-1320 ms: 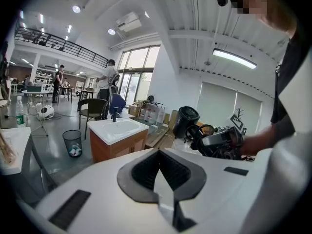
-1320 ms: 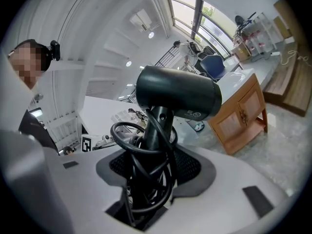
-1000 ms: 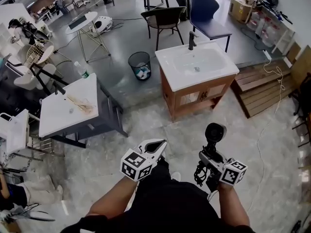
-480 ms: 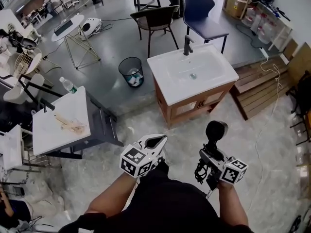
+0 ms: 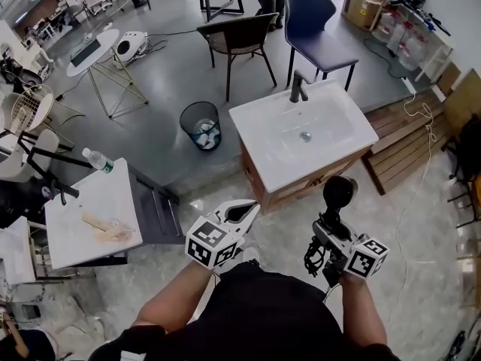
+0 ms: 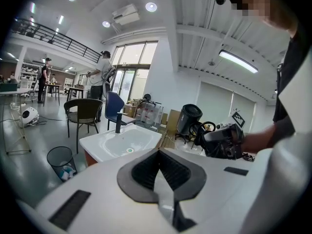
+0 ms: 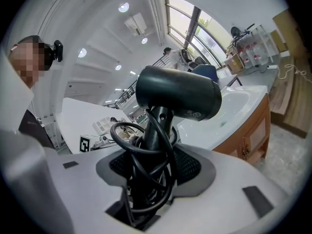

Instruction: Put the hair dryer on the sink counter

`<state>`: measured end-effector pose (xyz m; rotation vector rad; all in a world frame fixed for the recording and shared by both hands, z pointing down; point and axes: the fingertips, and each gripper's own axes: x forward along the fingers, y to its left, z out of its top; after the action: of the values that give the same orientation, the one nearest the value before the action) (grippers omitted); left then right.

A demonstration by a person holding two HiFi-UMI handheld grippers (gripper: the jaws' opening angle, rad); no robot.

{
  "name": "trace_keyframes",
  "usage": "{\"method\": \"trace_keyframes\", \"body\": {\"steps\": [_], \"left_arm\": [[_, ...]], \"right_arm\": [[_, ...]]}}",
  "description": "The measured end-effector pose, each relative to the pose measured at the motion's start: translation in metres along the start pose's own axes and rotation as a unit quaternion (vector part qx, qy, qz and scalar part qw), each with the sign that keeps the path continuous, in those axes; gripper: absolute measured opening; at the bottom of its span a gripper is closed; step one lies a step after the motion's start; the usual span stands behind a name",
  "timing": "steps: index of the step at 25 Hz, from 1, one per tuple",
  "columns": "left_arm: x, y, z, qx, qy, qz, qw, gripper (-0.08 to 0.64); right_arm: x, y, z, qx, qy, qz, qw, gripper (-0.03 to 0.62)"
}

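Note:
The black hair dryer (image 5: 338, 193) stands upright in my right gripper (image 5: 329, 235), which is shut on its handle with the black cord coiled round it. In the right gripper view the dryer's barrel (image 7: 178, 94) points right, above the jaws (image 7: 151, 172). The white sink counter (image 5: 263, 160) on its wooden cabinet, with a dark faucet (image 5: 298, 87), lies just ahead of both grippers. My left gripper (image 5: 239, 213) is shut and holds nothing, left of the dryer. The left gripper view shows its jaws (image 6: 158, 177) met, the sink (image 6: 97, 145) beyond, and the dryer (image 6: 188, 118) at right.
A black mesh bin (image 5: 201, 124) stands left of the sink. Two chairs (image 5: 239, 32) (image 5: 319, 21) stand behind it. A white table (image 5: 68, 232) with a bottle (image 5: 98, 160) is at left, a wooden pallet (image 5: 406, 138) at right. People stand far back.
Both grippers have moved forward with the person, and the sink counter now lies much closer beneath them. The dryer stays in the right gripper; the left stays shut.

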<state>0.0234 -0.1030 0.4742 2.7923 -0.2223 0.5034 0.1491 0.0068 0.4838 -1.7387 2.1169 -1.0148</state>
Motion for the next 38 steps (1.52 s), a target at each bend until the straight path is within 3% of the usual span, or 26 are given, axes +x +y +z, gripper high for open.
{"method": "trace_keyframes", "body": {"steps": [6, 17, 26, 34, 38], "left_arm": [[0.008, 0.049, 0.002, -0.005, 0.004, 0.001, 1.0000, 0.000], [0.016, 0.092, 0.011, -0.020, 0.001, 0.018, 0.9996, 0.000], [0.050, 0.126, 0.031, -0.041, -0.005, 0.075, 0.9963, 0.000], [0.099, 0.151, 0.063, -0.065, -0.022, 0.151, 0.9862, 0.000], [0.115, 0.154, 0.068, -0.080, -0.023, 0.189, 0.9784, 0.000]], "right_arm": [[0.049, -0.005, 0.010, 0.002, 0.012, -0.007, 1.000, 0.207], [0.098, -0.022, 0.036, -0.002, 0.034, -0.007, 0.999, 0.207], [0.143, -0.058, 0.075, -0.017, 0.071, 0.042, 0.996, 0.207], [0.180, -0.112, 0.120, -0.041, 0.126, 0.098, 0.986, 0.207], [0.197, -0.141, 0.128, -0.042, 0.165, 0.108, 0.979, 0.207]]}}
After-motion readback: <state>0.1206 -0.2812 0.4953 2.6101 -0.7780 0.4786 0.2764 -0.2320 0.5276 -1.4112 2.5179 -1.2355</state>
